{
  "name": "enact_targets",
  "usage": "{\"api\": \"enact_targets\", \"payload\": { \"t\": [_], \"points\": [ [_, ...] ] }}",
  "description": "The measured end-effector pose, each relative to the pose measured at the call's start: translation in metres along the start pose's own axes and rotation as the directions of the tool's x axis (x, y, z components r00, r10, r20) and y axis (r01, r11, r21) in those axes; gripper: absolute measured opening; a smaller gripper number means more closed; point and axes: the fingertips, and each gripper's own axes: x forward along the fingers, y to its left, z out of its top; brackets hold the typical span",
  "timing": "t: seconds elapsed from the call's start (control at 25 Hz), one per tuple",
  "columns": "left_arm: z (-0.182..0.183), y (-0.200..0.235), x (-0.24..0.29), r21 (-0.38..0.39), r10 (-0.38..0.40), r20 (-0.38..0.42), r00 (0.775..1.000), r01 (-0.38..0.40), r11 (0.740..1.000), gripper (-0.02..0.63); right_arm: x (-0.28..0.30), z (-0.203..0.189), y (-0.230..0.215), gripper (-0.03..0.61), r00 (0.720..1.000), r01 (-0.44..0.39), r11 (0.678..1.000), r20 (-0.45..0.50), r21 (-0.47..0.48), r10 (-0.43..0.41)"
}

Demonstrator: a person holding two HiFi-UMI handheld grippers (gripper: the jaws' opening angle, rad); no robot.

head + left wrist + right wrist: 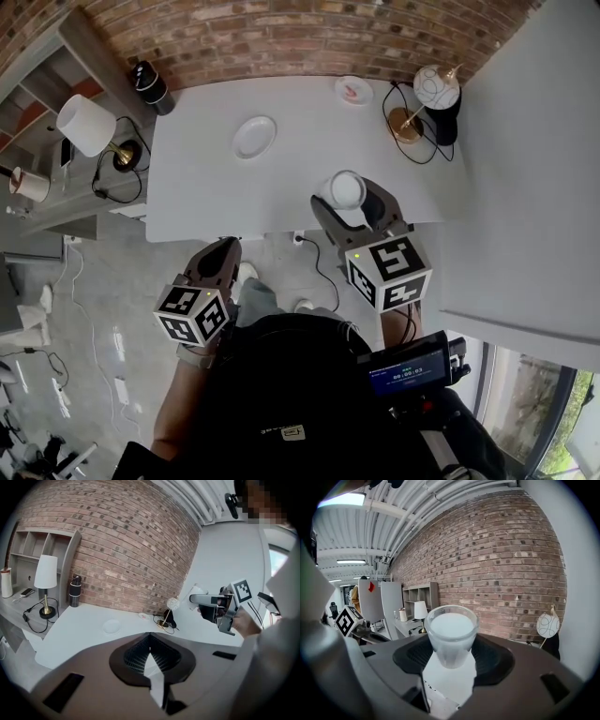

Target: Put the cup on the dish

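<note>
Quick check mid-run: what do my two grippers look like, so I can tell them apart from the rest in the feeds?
The left gripper and right gripper match: taupe-grey moulded shells tapering to two jaws, with black ribbed pads inside. Each carries a white cube printed with black square markers.

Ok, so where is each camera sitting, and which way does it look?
Head view: on the person's head, looking down at the table, dish, left tool and right tool; their dark top shows.
Left gripper view: on the left tool, facing across the table to the brick wall; its shut jaws show.
Right gripper view: on the right tool, facing the brick wall; its jaws grip the cup.
Shared: head and left gripper views both show the dish.
</note>
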Motion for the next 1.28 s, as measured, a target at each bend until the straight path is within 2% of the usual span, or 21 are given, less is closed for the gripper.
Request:
{"api": "enact_targets", "payload": {
  "t": [0.96,1.28],
  "points": [
    [0.071,0.158,0.021,-0.036,-0.039,-0.016,0.999,0.038,0.999,0.005,0.152,0.042,0.022,0.260,0.995,0.079,0.996,-0.065,0.043,-0.076],
    [0.078,0.180,0.023,-0.038,-0.050,-0.026,0.998,0.049,0.998,0.005,0.178,0.040,0.026,0.261,0.992,0.089,0.995,-0.096,0.043,-0.085]
  ]
}}
